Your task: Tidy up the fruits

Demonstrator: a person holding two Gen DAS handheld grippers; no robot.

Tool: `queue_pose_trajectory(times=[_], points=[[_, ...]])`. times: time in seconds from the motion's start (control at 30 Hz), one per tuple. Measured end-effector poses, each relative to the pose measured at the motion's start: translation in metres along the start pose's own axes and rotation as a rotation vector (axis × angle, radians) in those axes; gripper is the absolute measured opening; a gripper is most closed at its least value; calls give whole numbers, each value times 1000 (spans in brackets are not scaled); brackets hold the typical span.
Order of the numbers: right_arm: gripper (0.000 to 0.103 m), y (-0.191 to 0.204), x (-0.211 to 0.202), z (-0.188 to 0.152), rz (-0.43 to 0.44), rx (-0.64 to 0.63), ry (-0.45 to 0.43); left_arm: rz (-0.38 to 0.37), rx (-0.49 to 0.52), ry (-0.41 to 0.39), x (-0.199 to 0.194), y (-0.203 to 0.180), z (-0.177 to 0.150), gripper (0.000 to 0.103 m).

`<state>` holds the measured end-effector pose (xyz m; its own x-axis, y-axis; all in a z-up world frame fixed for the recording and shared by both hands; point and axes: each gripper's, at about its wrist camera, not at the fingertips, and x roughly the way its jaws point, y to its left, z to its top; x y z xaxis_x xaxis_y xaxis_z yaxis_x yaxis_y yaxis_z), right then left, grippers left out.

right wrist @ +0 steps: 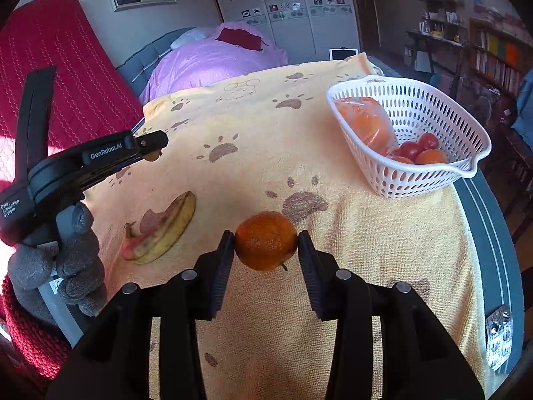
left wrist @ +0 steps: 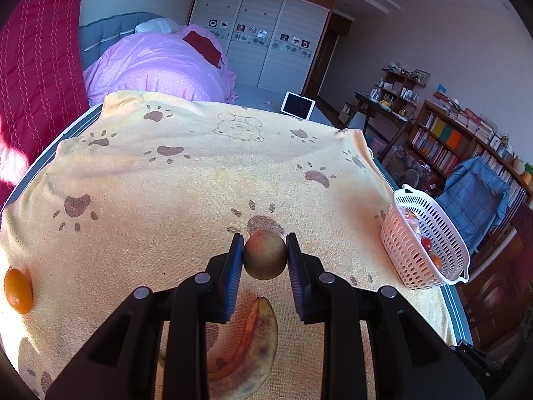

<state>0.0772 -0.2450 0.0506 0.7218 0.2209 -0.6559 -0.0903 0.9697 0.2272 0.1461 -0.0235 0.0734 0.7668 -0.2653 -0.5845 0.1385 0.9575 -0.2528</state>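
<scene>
White basket point(right wrist: 429, 185) holds some fruit; left gripper point(left wrist: 265, 258) clamps a kiwi point(left wrist: 265, 259), right gripper point(right wrist: 265, 241) a tangerine point(right wrist: 265, 240), banana point(right wrist: 160, 233) remaining.

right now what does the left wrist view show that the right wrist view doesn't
Only the left wrist view: the left gripper head-on, shut on a brownish round fruit, and a loose orange at the towel's left edge.

Only the right wrist view: the right gripper shut on an orange, the gloved left hand, and a blister pack on the table edge.

Both: the banana, the white basket holding fruit, and the paw-print towel.
</scene>
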Motion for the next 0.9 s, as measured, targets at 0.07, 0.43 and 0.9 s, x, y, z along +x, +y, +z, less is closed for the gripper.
queue_pose_trajectory(times=[0.07, 0.43, 0.9], points=[[41, -12, -5, 9, -26, 26, -29, -1, 4, 2, 1, -1, -1, 26], [41, -45, -25, 54, -98, 74, -188, -1, 30, 20, 7, -8, -2, 26], [42, -76, -33, 10, -122, 183, -137, 0, 20, 39, 14, -5, -1, 26]])
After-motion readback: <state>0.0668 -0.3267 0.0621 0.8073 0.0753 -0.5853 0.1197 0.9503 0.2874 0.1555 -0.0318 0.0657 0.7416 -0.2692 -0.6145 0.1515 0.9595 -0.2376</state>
